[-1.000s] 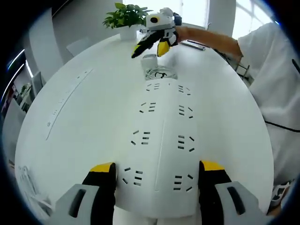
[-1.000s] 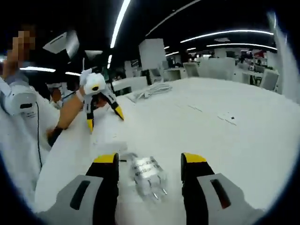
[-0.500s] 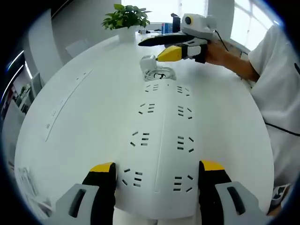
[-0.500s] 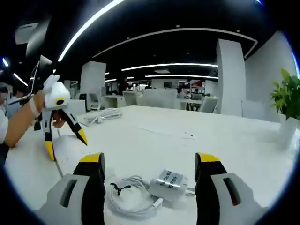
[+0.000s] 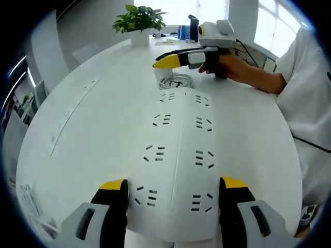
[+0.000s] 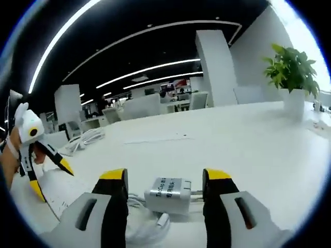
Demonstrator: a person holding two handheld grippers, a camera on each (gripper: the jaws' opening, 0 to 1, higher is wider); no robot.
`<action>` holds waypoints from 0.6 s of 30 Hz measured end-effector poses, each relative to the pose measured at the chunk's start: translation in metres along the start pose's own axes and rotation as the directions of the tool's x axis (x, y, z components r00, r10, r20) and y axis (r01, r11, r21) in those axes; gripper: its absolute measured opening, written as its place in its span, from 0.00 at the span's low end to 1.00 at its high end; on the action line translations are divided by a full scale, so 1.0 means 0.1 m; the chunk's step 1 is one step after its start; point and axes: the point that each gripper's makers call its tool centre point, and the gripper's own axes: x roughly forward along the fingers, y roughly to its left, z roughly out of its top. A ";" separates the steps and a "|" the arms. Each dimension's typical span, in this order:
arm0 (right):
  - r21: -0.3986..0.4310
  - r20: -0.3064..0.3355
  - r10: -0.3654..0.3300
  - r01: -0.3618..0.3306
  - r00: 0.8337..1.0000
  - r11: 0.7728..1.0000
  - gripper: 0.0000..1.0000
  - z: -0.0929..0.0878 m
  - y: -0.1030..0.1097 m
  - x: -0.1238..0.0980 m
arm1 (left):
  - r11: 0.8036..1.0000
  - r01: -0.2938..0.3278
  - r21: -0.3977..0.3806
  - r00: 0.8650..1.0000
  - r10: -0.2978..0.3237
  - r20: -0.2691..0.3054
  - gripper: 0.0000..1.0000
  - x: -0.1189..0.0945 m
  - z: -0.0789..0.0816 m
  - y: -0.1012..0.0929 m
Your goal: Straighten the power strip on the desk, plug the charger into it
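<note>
Left gripper (image 5: pixel 170 194): fingers wide apart, straddling the near end of the power strip (image 5: pixel 178 150) without visibly pressing on it. Likely placed so to pin or steer that end, keeping the strip straight while the other hand works; holds nothing.

Strip lies flat on the white bench (image 5: pixel 88 119), running lengthwise away from the left gripper, sockets up and all free.

At its far end: charger (image 6: pixel 168 195) on its side, prongs sideways, coiled cable (image 6: pixel 142 222) just beside it. Right gripper (image 6: pixel 164 182): fingers spread wide either side of the charger, level with it, apparently not yet touching. Judged as lining up for a pinch on the body.

Beyond: potted plant (image 5: pixel 139 20) at the bench's far edge.
</note>
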 end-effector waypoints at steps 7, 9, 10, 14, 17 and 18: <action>-0.063 -0.054 -0.008 0.004 0.998 0.998 0.41 -0.09 0.06 0.01 | 1.000 0.000 0.000 1.000 0.000 0.004 0.72 0.01 0.02 -0.03; -0.068 -0.055 -0.024 0.020 0.998 0.997 0.37 -0.10 0.02 0.00 | 1.000 0.000 0.000 1.000 0.000 0.004 0.72 0.01 0.02 -0.03; -0.069 -0.056 -0.023 0.019 0.998 0.997 0.37 -0.10 0.02 -0.01 | 1.000 0.000 0.000 1.000 0.000 0.004 0.72 0.01 0.02 -0.03; -0.067 -0.066 0.027 -0.032 0.997 0.997 0.37 -0.10 0.08 -0.05 | 1.000 0.000 -0.002 1.000 0.000 0.009 0.73 0.02 0.03 -0.02; -0.096 -0.075 0.101 -0.108 0.992 0.989 0.37 -0.09 0.16 -0.06 | 1.000 0.000 -0.001 1.000 0.000 0.010 0.73 0.02 0.04 -0.02; -0.095 -0.080 0.133 -0.140 0.988 0.986 0.36 -0.09 0.18 -0.06 | 1.000 0.001 -0.001 1.000 -0.001 0.012 0.73 0.02 0.04 -0.02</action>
